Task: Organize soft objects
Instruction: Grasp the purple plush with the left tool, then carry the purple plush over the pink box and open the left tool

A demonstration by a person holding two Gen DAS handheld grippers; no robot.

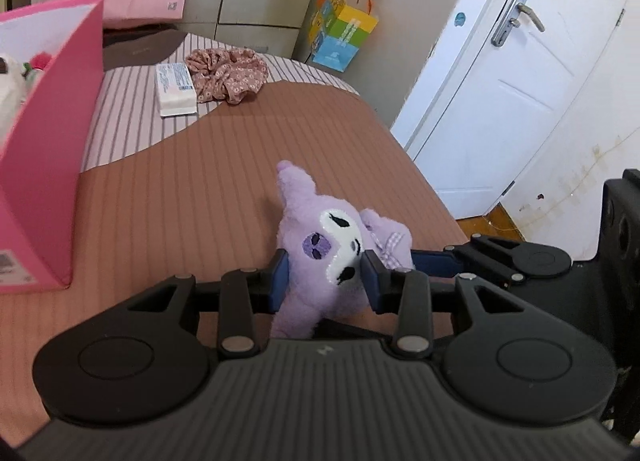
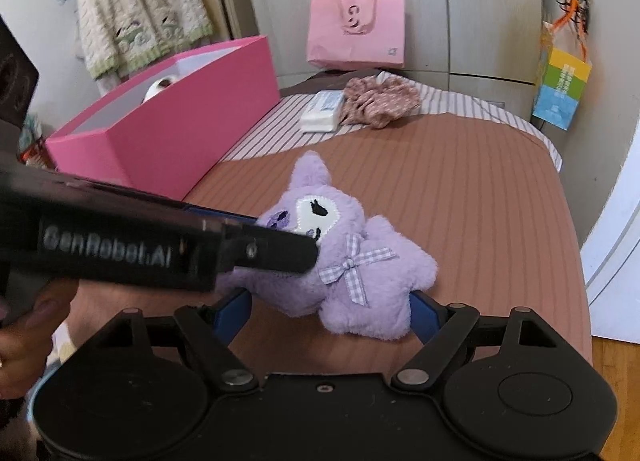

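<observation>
A purple plush toy point(image 1: 316, 229) with a white face and a checked bow lies over the brown striped bedcover point(image 1: 180, 201). My left gripper point(image 1: 324, 273) is shut on its head, blue pads pressing both cheeks. In the right wrist view the plush point(image 2: 360, 261) sits between the wide-spread fingers of my right gripper point(image 2: 324, 313); its pads flank the body without squeezing it. The left gripper's finger point(image 2: 276, 253) crosses in from the left onto the toy's face. An open pink box point(image 2: 180, 141) stands to the left, with a white soft thing point(image 2: 160, 85) inside.
A floral fabric scrunchie point(image 1: 228, 73) and a white tissue pack point(image 1: 176, 89) lie at the far end of the bed. A pink paper bag point(image 2: 356, 33) leans on the wardrobe. The bed's edge and a white door point(image 1: 500, 81) are to the right. A hand point(image 2: 24, 341) holds the left gripper.
</observation>
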